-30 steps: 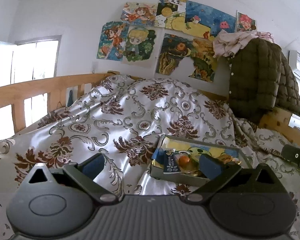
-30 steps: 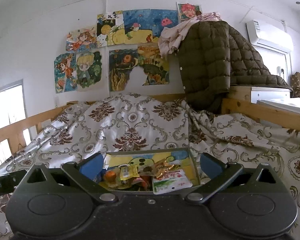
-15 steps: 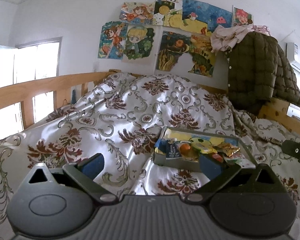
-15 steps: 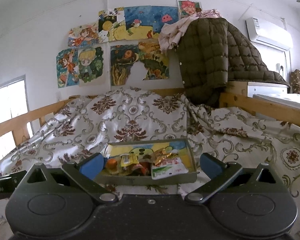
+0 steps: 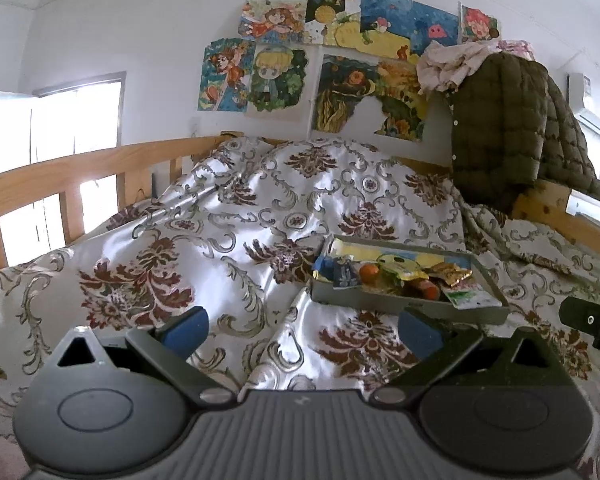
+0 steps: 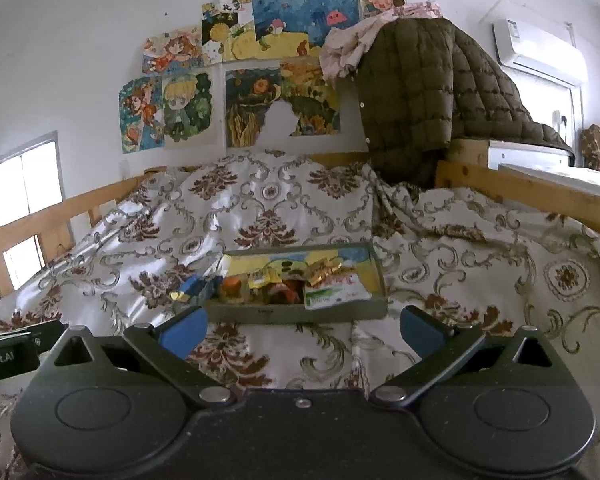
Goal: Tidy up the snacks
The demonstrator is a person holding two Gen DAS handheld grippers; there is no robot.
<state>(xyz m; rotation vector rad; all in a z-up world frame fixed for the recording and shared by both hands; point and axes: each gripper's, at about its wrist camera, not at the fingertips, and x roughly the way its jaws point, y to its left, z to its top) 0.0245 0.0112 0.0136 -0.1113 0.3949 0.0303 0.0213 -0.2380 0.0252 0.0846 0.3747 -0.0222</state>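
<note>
A shallow grey tin tray (image 5: 400,307) (image 6: 296,314) lies on the patterned bedspread and holds several snacks: an orange ball (image 5: 368,271) (image 6: 231,285), a blue packet (image 5: 344,274), gold wrappers (image 5: 450,271) (image 6: 320,272) and a white-green sachet (image 5: 470,294) (image 6: 334,292). My left gripper (image 5: 302,328) is open and empty, short of the tray and to its left. My right gripper (image 6: 300,330) is open and empty, just in front of the tray's near wall. The right gripper's side shows at the left view's edge (image 5: 590,324).
The bedspread (image 5: 228,248) (image 6: 480,248) covers the whole bed in folds. Wooden bed rails run on the left (image 5: 60,184) and right (image 6: 520,196). A quilted olive jacket (image 5: 512,132) (image 6: 432,96) hangs at the far right. Drawings are stuck on the wall (image 6: 260,80).
Both grippers have drawn back from the tray and risen, so the tray sits farther ahead and more bedspread shows in front. Both stay open and empty.
</note>
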